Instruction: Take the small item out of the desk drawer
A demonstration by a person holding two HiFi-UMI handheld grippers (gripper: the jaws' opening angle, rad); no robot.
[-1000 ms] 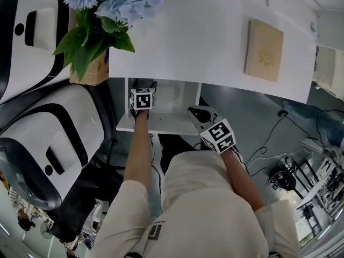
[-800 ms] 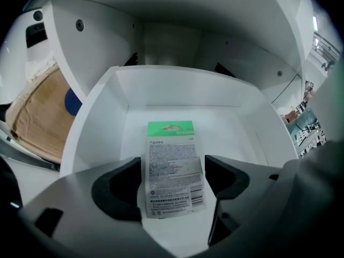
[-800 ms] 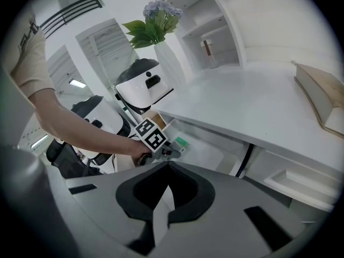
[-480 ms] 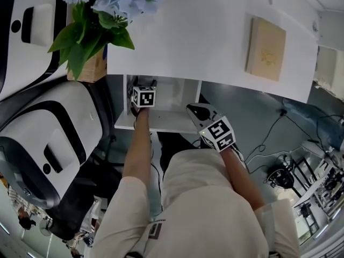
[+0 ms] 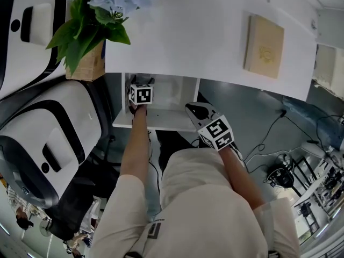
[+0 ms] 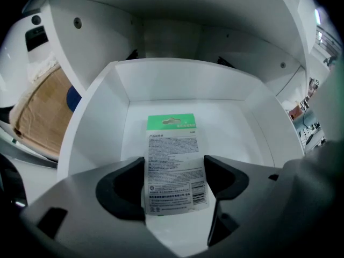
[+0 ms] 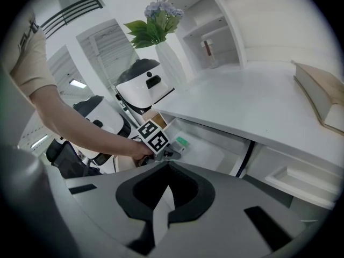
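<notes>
Desk [image 5: 204, 31]: white top, nearly bare. The person stands close against its front edge, which puts both arms within reach of the drawer below.

Chairs [image 5: 54, 128]: two white-and-black seats at the person's left, clear of the work.

Drawer [image 6: 99, 117]: white, pulled well out from under the desktop, so the gripper can come in from the front and above. Holds one item only.

Flowers [image 5: 99, 7]: blue heads and green leaves at the desk's left corner, above the drawer and not in the way.

Book [image 5: 263, 47]: beige, flat on the desktop, well to the right. No part in the task.

Right gripper [image 7: 167, 164]: held back, just right of the drawer front and outside it. Jaws pressed together with nothing between them. Probably parked so the left arm has the opening to itself.

Left gripper [image 6: 175, 172]: down inside the drawer, pointing toward its back wall. Jaws spread apart, one at each long edge of the packet, lined up along its length. Looks like a set-up for an edge pinch. No bowing of the card, so I judge that no squeeze is on yet.

Packet [image 6: 172, 144]: small carded pack, green header, fine print facing up. Appears to lie flat on the drawer floor, near the front, its lower half between the left jaws. Not yet lifted out.

Watch: thin card, may buckle or slip if pinched by its edges.
</notes>
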